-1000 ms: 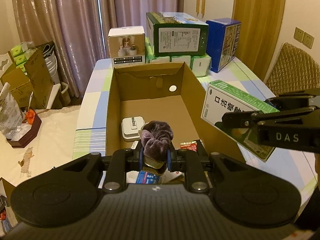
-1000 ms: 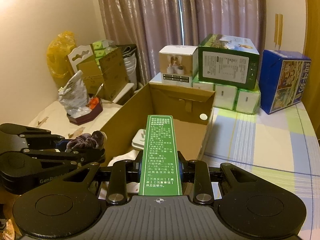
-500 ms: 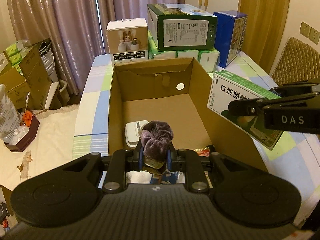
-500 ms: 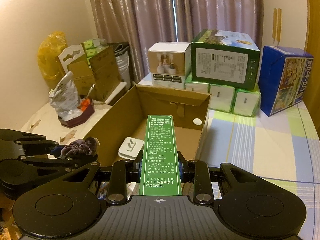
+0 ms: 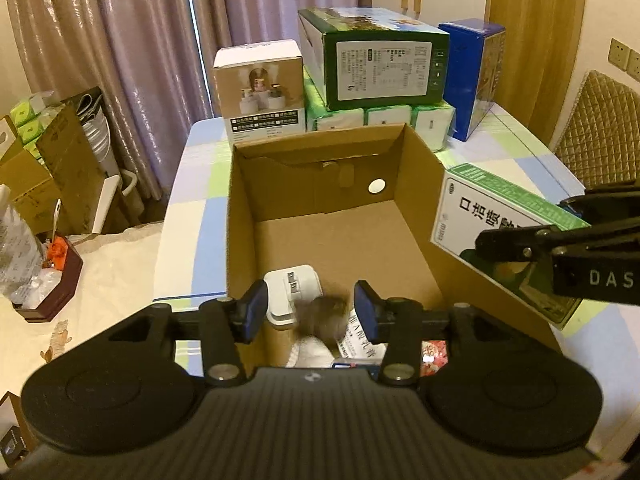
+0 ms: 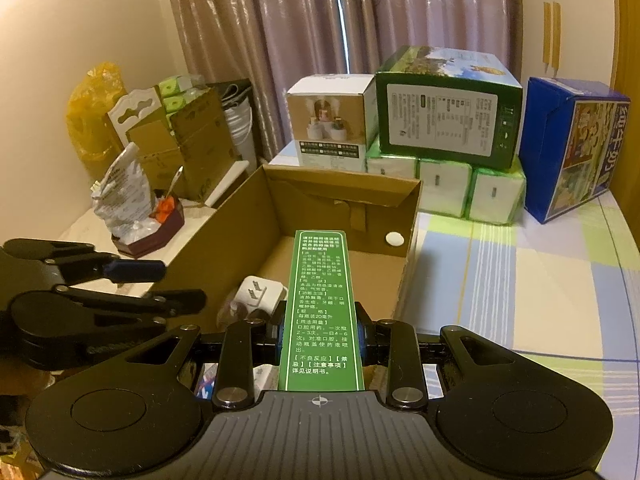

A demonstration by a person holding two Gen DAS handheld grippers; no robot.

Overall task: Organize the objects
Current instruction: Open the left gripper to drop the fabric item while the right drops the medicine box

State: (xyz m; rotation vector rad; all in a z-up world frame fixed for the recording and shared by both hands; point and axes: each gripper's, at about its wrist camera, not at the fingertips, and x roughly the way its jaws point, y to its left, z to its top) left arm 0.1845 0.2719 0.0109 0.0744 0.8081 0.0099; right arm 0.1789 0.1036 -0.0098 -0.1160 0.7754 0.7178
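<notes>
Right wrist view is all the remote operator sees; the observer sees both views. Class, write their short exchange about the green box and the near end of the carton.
Operator: My right gripper clamps the green box. I see only its green side. What is on its broad face?
Observer: That face is white, with large black characters.
Operator: In the carton I see the white charger. What lies nearer than that?
Observer: Printed paper and a red packet lie at the near end.

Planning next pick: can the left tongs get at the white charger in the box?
Probably yes: left tongs are open above the open-topped cardboard box; the white charger lies exposed, with the blurred scrunchie beside it.
</notes>
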